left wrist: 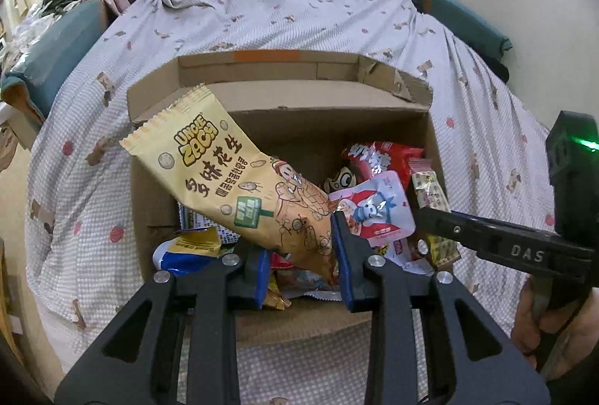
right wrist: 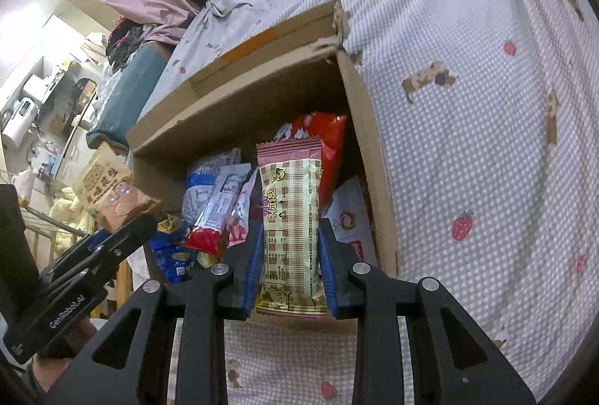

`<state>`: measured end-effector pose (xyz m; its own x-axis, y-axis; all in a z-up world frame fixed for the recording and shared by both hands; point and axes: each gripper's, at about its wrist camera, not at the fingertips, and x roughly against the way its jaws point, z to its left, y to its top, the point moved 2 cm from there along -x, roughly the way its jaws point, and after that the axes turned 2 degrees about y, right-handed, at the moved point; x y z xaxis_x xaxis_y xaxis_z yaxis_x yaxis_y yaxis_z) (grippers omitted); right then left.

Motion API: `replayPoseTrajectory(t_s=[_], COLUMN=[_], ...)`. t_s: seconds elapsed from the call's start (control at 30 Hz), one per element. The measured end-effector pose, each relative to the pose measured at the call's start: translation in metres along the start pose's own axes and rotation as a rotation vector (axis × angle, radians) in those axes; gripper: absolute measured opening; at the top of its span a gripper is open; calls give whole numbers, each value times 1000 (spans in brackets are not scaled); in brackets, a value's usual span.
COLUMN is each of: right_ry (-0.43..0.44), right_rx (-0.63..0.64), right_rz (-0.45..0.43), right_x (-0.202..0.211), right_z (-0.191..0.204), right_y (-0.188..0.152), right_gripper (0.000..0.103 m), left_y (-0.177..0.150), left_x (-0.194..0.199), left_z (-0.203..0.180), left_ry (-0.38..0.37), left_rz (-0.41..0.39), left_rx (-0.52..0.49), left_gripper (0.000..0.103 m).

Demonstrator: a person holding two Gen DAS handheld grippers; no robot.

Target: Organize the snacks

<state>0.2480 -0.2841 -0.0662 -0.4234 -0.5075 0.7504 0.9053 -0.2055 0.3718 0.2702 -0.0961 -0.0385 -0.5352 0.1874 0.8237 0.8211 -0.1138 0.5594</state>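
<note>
Your left gripper (left wrist: 301, 247) is clamped on the lower end of a yellow peanut packet (left wrist: 239, 188), which slants up and to the left over the open cardboard box (left wrist: 292, 101). Your right gripper (right wrist: 288, 262) pinches a cream-and-pink checked snack bar (right wrist: 292, 218), held upright above the same box. Inside it lie a red bag (right wrist: 325, 135), a blue-and-white pack (right wrist: 209, 180) and other wrappers. The box sits on a checked bedsheet (right wrist: 468, 143)

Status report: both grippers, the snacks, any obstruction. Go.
Left gripper shut on yellow peanut packet. Right gripper shut on checkered snack bar. Both over the cardboard box. Nothing blocking.
</note>
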Motion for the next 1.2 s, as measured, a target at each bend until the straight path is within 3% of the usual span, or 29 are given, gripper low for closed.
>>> replayPoseTrajectory(t_s=[0.23, 0.33, 0.4, 0.43, 0.5, 0.53, 0.73, 0.83, 0.97, 1.1, 1.2], right_ry=[16, 14, 20, 25, 50, 59, 54, 28, -6, 31, -17], right_rx=[8, -2, -9, -16, -26, -26, 60, 113, 134, 105, 150], right_rz=[-3, 0, 11, 14, -2, -15, -115, -183, -231, -192, -233], right_x=[0, -1, -2, -2, 3, 6, 34, 52, 71, 80, 96], right_z=[5, 3, 2, 2, 3, 3, 23, 34, 48, 59, 71], right_y=[-1, -1, -1, 0, 0, 1, 1, -5, -22, -41, -60], right_gripper=[32, 32, 35, 43, 85, 89, 90, 97, 103, 103, 103], left_y=[-5, -6, -7, -8, -9, -10, -20, -29, -55, -86, -106], left_x=[-7, -6, -3, -2, 4, 7, 45, 66, 100, 126, 139], left_z=[2, 3, 4, 4, 7, 8, 32, 43, 59, 68, 76], left_ry=[10, 35, 67, 82, 130, 136, 200, 212, 210, 193, 155], left_rz=[18, 21, 18, 13, -2, -7, -91, -125, -156, -168, -159], left_rx=[-10, -13, -17, -21, -30, -30, 44, 65, 98, 137, 193], left_gripper=[28, 47, 69, 71, 71, 71, 71, 71, 91, 96, 103])
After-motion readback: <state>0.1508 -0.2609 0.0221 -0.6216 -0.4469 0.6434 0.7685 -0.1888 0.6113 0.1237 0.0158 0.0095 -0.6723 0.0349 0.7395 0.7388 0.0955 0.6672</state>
